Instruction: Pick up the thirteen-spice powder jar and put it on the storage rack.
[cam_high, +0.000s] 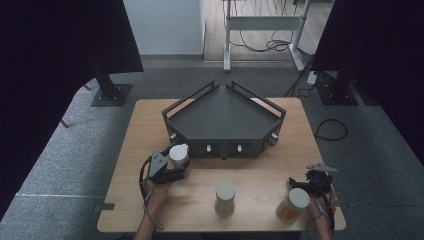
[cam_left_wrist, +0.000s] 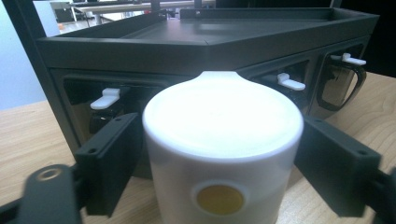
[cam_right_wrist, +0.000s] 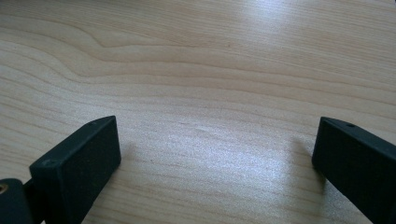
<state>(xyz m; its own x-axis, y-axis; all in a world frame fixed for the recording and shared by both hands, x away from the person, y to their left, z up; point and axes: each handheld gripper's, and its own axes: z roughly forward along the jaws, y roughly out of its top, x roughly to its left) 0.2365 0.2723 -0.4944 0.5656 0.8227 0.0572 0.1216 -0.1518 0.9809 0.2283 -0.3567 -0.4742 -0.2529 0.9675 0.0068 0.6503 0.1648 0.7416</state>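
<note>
A white jar (cam_high: 178, 154) with a white lid stands at the table's left, just in front of the dark corner tray (cam_high: 220, 120). My left gripper (cam_high: 180, 168) is shut on it. In the left gripper view the jar (cam_left_wrist: 219, 140) sits between the two black jaws, which press on its sides, and a yellow dot marks its front. My right gripper (cam_high: 305, 184) is at the table's right, tilted down. Its view shows my right gripper (cam_right_wrist: 215, 158) open, with bare wood between the fingers (cam_right_wrist: 79, 163).
A beige-lidded jar (cam_high: 225, 198) stands near the middle of the front edge. An amber jar (cam_high: 293, 204) stands beside my right gripper. The tray's front wall (cam_left_wrist: 140, 51) carries white pegs (cam_left_wrist: 106, 98) and a dark loop handle (cam_left_wrist: 340, 84). Black stands flank the wooden table (cam_high: 145, 130).
</note>
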